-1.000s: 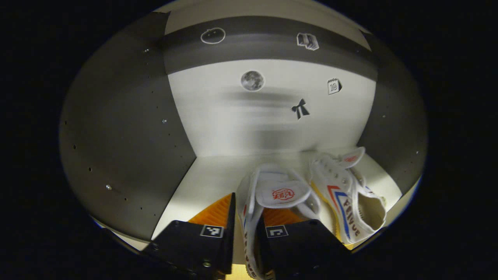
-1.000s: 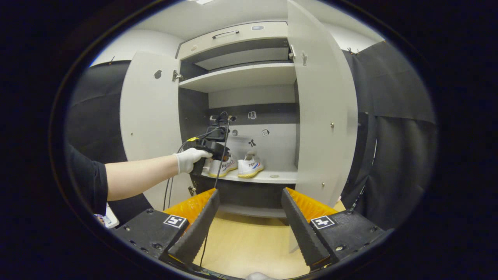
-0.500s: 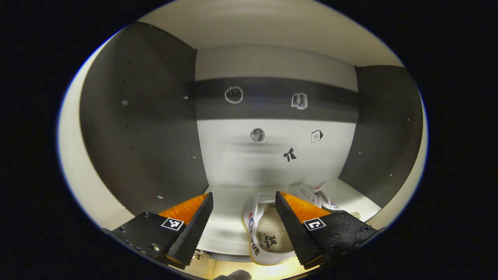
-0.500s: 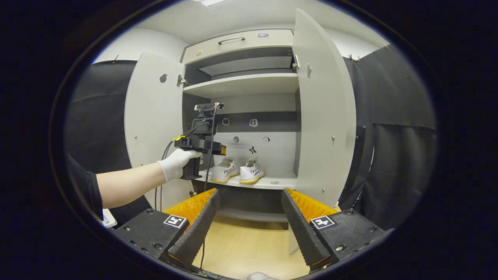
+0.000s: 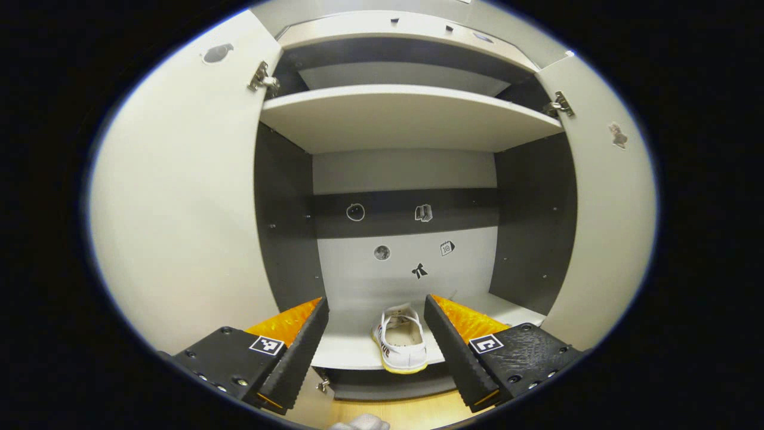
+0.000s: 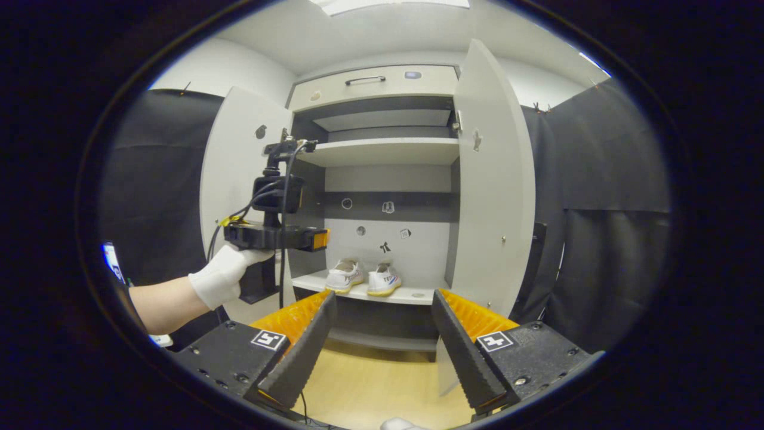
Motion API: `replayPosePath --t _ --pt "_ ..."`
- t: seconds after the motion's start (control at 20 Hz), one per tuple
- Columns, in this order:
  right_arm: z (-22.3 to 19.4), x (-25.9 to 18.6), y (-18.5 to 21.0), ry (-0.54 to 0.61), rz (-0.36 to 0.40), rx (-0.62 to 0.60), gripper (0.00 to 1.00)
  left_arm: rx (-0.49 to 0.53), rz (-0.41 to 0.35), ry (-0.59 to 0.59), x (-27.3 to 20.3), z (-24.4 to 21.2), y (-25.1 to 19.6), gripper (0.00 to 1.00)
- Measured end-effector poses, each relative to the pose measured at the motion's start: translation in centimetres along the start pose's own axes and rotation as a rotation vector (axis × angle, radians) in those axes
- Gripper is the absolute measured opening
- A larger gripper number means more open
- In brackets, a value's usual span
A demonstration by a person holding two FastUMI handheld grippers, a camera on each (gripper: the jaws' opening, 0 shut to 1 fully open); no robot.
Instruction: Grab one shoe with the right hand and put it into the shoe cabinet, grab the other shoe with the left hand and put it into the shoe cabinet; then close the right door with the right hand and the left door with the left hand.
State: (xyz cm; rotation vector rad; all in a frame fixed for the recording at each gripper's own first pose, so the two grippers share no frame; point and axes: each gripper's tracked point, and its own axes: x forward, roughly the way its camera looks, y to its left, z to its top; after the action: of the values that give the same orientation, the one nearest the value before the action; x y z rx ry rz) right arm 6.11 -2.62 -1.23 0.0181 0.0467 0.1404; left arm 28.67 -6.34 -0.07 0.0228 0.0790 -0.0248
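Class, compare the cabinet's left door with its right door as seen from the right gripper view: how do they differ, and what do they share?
The left door shows its broad inner face; the right door stands more edge-on to the camera. The left gripper hangs in front of the left door; nothing is near the right door. Both are pale, both stand open, and both flank the shelf with the shoes.

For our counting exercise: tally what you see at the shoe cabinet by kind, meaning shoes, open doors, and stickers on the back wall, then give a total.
Shoes: 2, left shoe and right shoe
Open doors: 2, left door and right door
Back-wall stickers: 5
Total: 9
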Motion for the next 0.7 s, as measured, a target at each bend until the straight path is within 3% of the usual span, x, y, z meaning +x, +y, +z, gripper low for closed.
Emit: replayPosePath --t 0.2,0.5,0.7 --pt "0.4 -1.0 0.0 -0.015 -0.015 0.007 1.0 -0.021 -0.032 -0.039 -5.9 0.7 -0.4 0.96" --pt "0.3 -2.4 -1.0 -0.029 -0.059 0.009 1.0 -0.055 -0.048 -0.049 -14.8 -1.2 -0.4 1.0" --pt "-0.4 -3.0 -2.2 -0.02 -0.092 0.014 1.0 -0.038 -0.001 -0.057 -19.0 -2.3 1.8 0.97"
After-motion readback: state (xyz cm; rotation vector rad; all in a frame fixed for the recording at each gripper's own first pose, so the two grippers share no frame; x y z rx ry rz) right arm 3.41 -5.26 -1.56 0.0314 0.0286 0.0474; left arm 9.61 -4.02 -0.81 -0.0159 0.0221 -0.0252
